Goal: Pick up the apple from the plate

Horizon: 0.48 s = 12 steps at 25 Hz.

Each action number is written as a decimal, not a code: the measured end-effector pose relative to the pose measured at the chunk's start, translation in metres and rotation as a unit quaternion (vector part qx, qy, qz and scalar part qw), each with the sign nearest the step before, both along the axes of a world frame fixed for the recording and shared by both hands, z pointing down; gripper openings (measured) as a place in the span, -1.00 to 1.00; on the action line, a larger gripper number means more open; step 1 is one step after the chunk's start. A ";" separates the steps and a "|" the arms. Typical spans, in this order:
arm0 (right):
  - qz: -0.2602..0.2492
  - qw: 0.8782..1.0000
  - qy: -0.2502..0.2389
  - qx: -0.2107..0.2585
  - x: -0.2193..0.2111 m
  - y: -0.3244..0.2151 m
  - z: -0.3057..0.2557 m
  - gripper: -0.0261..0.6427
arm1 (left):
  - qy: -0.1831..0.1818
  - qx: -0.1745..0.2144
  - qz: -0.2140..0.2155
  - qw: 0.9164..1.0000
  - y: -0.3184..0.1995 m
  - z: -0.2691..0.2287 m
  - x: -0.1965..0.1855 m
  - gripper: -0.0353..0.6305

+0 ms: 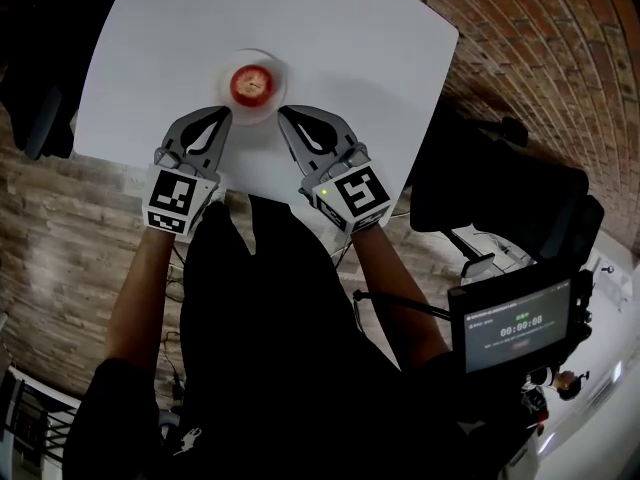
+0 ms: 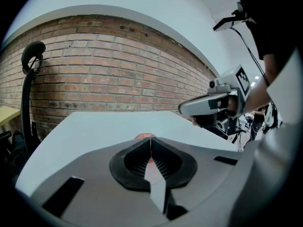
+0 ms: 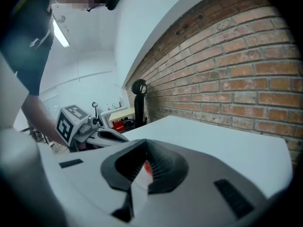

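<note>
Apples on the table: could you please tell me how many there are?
1. The apple sits on the plate at the middle of the table; nothing there could hide another.

A white table (image 1: 330,38) fills the upper part of the head view. Beyond its far edge runs a red brick wall (image 2: 113,74). A black office chair (image 1: 500,193) stands at the right of the head view, with a lit screen (image 1: 515,323) at lower right. A strip light (image 3: 60,34) glows at the upper left of the right gripper view.
</note>
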State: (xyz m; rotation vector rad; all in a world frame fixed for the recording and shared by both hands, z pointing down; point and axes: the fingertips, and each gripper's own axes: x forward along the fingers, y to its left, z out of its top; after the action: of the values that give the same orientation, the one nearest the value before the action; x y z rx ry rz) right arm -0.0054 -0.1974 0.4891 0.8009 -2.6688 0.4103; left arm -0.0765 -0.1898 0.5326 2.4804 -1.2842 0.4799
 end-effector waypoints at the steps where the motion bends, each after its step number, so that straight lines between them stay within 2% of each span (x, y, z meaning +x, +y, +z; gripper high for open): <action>1: -0.003 1.000 0.001 -0.001 0.000 -0.001 0.002 -0.92 | -0.001 0.000 0.000 1.000 -0.001 0.001 0.001 -0.87; 12: -0.017 1.000 0.014 -0.009 0.003 -0.007 0.033 -0.92 | -0.009 -0.005 -0.001 1.000 -0.011 0.036 0.011 -0.87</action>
State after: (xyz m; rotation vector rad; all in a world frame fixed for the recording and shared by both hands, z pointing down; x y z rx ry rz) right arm -0.0024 -0.2046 0.5223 0.7482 -2.6441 0.4115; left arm -0.0655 -0.2006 0.5690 2.4719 -1.2885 0.5076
